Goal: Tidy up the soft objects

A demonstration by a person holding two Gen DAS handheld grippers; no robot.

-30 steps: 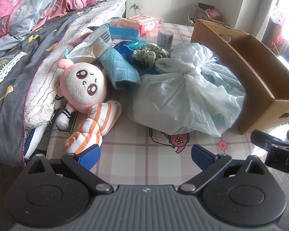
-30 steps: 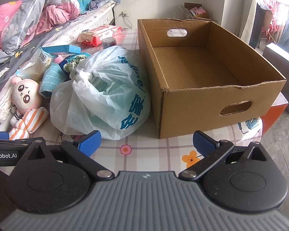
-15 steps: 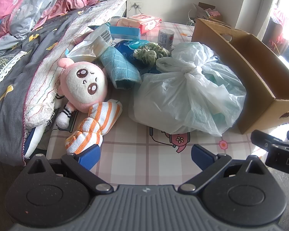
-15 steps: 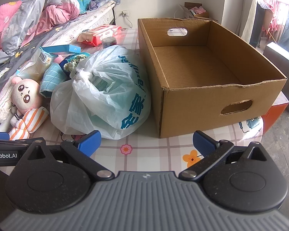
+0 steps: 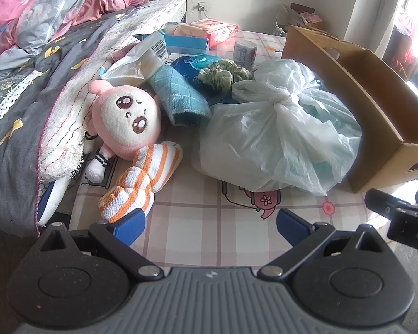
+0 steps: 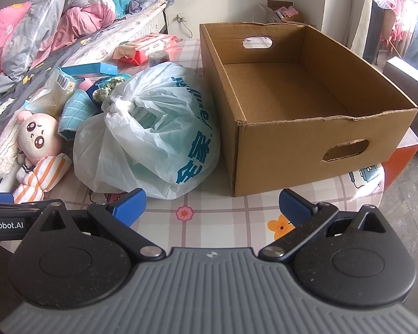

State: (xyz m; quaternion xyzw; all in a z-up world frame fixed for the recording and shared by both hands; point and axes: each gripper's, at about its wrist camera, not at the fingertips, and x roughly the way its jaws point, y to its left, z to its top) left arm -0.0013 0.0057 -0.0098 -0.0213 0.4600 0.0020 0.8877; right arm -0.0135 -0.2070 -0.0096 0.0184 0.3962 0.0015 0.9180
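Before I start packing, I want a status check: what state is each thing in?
cardboard box: open, empty
plastic bag: knotted shut, full
plush doll: lying down
striped cloth: rolled
teal cloth: folded
left gripper: open
right gripper: open

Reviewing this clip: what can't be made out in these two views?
- Contents of the tied plastic bag: translucent film, both views.
- Plush doll's body: partly under the blanket edge, left wrist view.
- Label on the small can: too small.
- Orange box: mostly behind the cardboard box, right wrist view.
- Right hand-held gripper: cut off by the left wrist view's edge.
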